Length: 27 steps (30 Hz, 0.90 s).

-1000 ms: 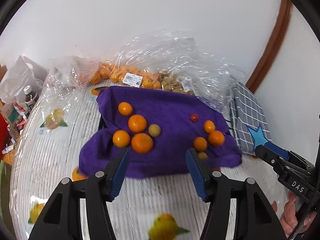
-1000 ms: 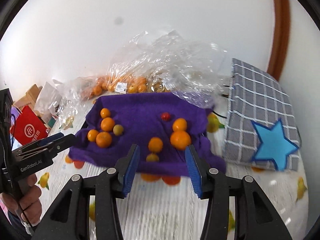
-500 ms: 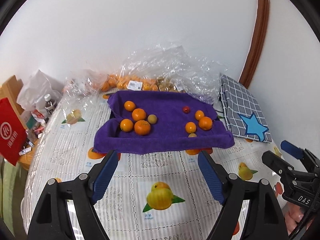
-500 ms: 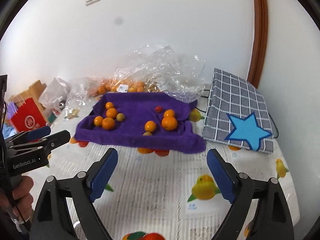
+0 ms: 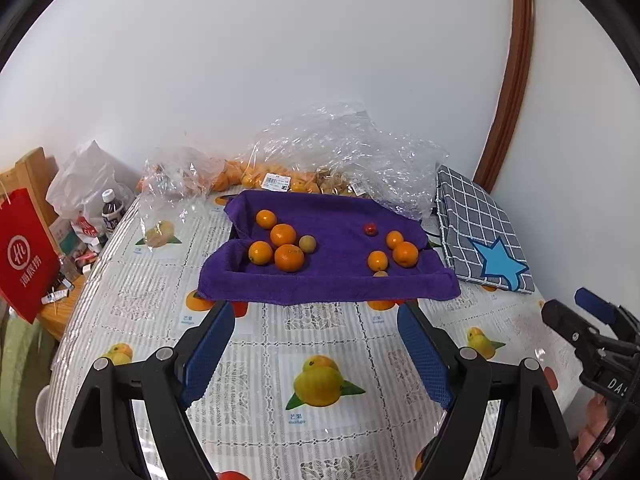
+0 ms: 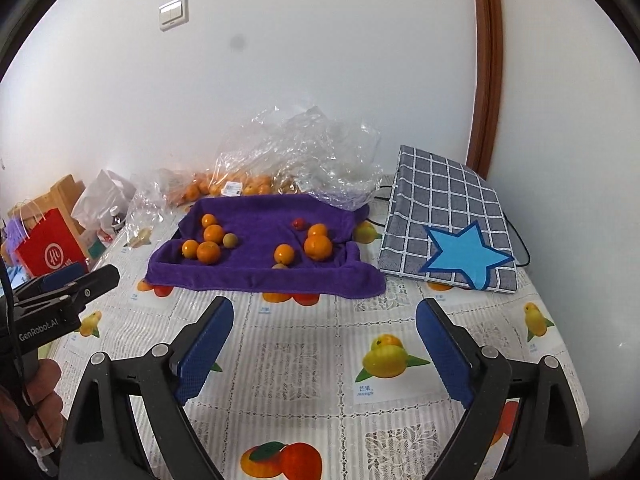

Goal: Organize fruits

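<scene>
A table (image 5: 256,344) covered with a white lace-patterned cloth printed with fruit pictures fills the foreground, set against a plain white wall with a light switch (image 6: 173,18) and a curved brown wooden trim (image 5: 516,80) at the right. On the table lies a purple towel (image 5: 336,280) draped over a tray-like base, and the fruits rest on it in two groups: a left cluster of oranges (image 5: 286,248) with one small greenish-brown fruit (image 5: 307,243), and a right cluster of oranges (image 5: 405,254) with a small red fruit (image 5: 371,229) behind them. Behind the towel, crumpled clear plastic bags (image 5: 340,148) hold more oranges near the wall. A grey checked cloth with a blue star (image 6: 448,232) lies to the right of the towel, just beside it. Off the table's left edge stand a red paper bag (image 5: 24,256), bottles and a white plastic bag. The left gripper (image 5: 316,340) hangs over bare tablecloth in front of the towel, jaws wide apart and empty. The right gripper (image 6: 324,340) is likewise spread wide with nothing between its blue pads.
</scene>
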### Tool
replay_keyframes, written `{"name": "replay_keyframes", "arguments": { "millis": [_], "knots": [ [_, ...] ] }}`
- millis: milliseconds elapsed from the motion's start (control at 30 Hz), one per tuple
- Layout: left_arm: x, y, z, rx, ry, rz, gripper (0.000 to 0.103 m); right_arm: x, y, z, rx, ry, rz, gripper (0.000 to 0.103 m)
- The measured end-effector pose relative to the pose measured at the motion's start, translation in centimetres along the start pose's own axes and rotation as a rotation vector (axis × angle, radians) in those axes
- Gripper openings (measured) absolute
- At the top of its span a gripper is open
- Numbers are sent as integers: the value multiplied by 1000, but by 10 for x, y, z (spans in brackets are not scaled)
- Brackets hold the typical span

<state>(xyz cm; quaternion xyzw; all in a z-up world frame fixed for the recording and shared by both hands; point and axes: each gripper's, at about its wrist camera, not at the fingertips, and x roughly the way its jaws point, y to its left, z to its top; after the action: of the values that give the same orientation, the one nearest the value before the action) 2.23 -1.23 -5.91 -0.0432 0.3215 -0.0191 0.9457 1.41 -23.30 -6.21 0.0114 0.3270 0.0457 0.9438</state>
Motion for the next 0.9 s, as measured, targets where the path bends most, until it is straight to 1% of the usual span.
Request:
{"name": "replay_keyframes", "arguments": {
  "millis": [300,900],
  "knots": [
    [-8,-2,-1,5,-12,-5,83,-10,0,0,6,-18,-14,92],
    [-8,-1,-2,-5,-10,-11,83,-10,0,-3,17,-15,-21,92]
  ]
}}
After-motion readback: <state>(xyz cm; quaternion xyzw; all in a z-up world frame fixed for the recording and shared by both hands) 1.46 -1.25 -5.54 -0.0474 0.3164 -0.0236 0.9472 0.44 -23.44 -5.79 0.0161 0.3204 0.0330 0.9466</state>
